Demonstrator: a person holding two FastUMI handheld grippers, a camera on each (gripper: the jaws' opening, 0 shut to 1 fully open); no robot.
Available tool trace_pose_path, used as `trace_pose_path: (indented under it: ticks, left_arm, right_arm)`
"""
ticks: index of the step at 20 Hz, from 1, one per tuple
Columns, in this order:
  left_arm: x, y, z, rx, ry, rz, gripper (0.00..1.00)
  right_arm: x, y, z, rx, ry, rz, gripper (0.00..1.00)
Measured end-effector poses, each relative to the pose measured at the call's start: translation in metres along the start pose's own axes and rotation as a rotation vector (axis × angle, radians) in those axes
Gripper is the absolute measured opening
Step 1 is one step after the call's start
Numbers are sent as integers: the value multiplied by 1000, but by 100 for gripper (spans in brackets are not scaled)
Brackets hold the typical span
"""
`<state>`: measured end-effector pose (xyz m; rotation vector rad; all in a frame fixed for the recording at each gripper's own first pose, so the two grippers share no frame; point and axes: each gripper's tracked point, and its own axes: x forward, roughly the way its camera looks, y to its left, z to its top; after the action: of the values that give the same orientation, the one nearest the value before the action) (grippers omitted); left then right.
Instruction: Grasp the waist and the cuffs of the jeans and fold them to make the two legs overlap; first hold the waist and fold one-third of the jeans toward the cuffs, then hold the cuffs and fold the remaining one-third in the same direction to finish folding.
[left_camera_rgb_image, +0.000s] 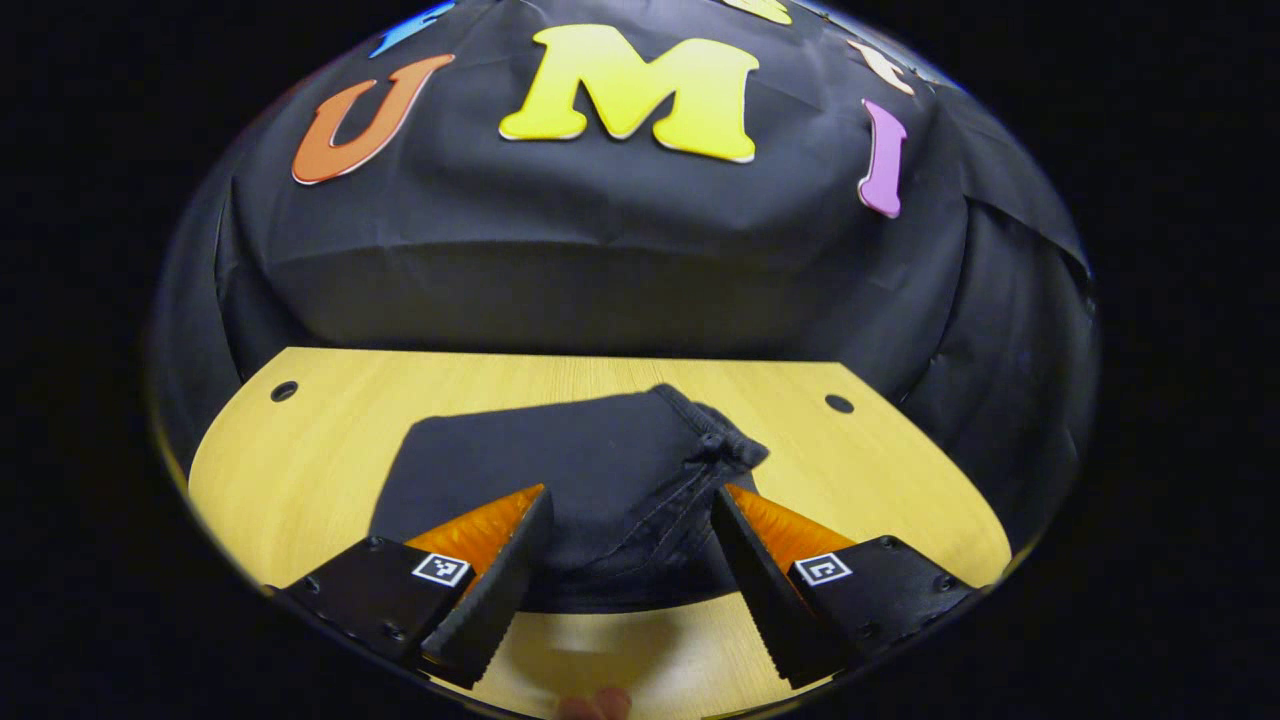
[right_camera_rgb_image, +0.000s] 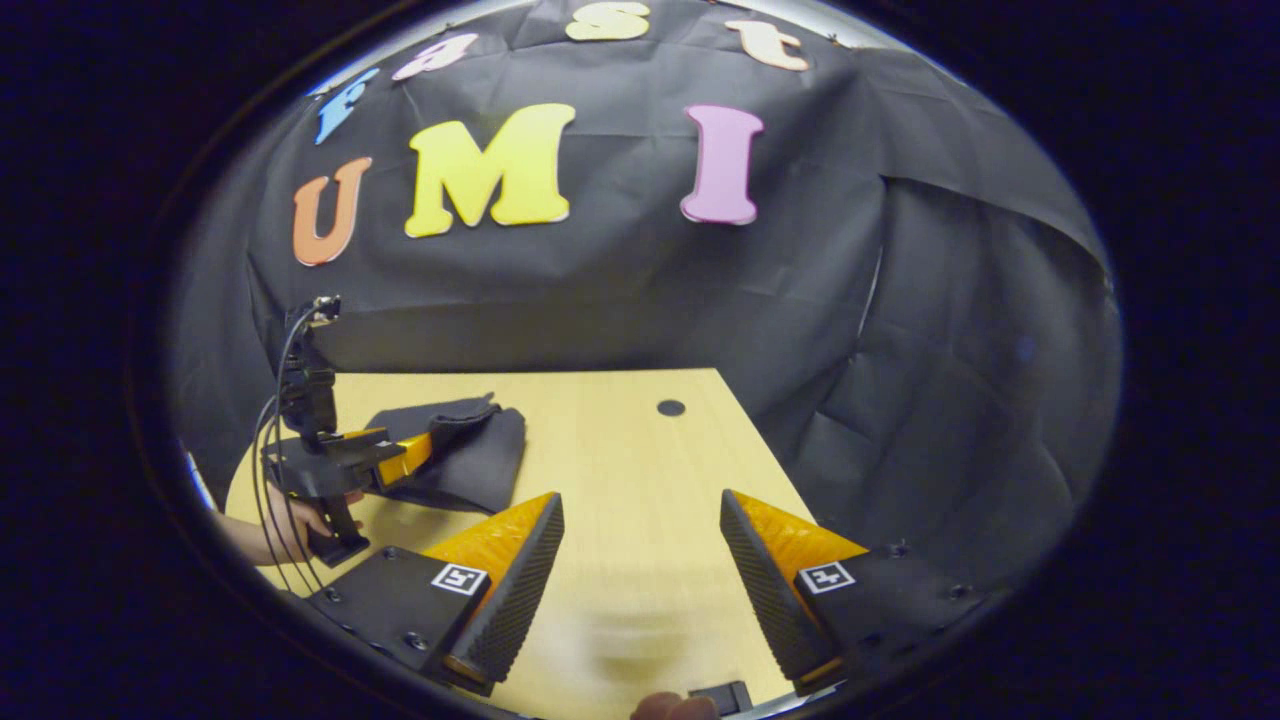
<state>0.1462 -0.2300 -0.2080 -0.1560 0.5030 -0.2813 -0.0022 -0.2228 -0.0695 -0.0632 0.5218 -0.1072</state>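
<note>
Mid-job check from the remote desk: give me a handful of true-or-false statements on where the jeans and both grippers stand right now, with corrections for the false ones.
1. The jeans lie in a folded bundle on the wooden table. True.
2. The left gripper is shut on the jeans. False: its fingers stand apart, with the bundle between and beyond them.
3. The right gripper is open over bare tabletop. True.
4. The right gripper holds a cuff. False: nothing lies between its fingers; the jeans sit off to its left.
5. In the right gripper view, a hand holds the left gripper beside the jeans. True.
</note>
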Motion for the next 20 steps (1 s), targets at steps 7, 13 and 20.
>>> trace_pose_path:
  ticks: [7,13,20]
  left_arm:
    - [-106,67,146,9,-300,89,100]
    - [-192,119,225,48,-441,206,100]
    - [-242,120,219,14,-488,277,100]
  right_arm:
    - [7,92,85,-26,-206,134,95]
    - [-23,162,156,37,-428,229,95]
    - [-42,186,154,-23,-506,196,96]
